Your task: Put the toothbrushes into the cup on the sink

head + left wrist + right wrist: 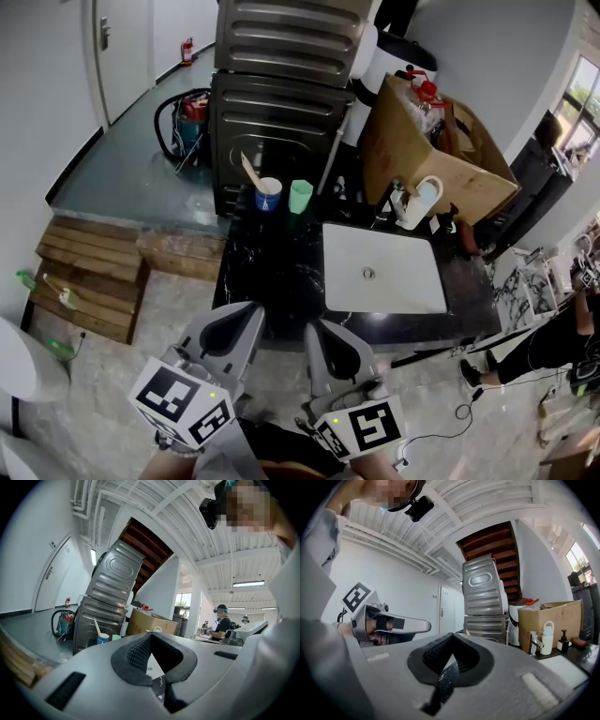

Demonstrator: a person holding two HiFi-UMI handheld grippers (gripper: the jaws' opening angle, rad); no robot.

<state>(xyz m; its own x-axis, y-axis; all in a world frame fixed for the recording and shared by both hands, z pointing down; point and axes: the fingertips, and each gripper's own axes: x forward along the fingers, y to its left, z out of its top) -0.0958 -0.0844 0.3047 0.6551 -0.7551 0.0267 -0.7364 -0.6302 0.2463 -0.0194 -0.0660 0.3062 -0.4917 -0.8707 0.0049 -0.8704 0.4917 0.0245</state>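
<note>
Toothbrush: a pale handle (249,171) leans out of the blue cup (268,194); its head is sunk in the cup, so it is probably, not certainly, a brush.
Blue cup: at the back of the dark counter (272,272), left of the white sink basin (382,267).
Green cup (300,197): just beside the blue one, on its right; its contents cannot be made out.
Left gripper (234,323): held low before the counter, well apart from both cups, clenched on nothing.
Right gripper (330,342): beside it, jaws pressed together, nothing between them.
Step in hand: judged as the approach; no brush is carried.
Next move: calls for finding a loose brush, parting the jaws, and pinching its handle.
Hard to make out: no loose toothbrush shows; the items round the white bottle (419,202) are too small to tell; which cup is meant stays unclear.
</note>
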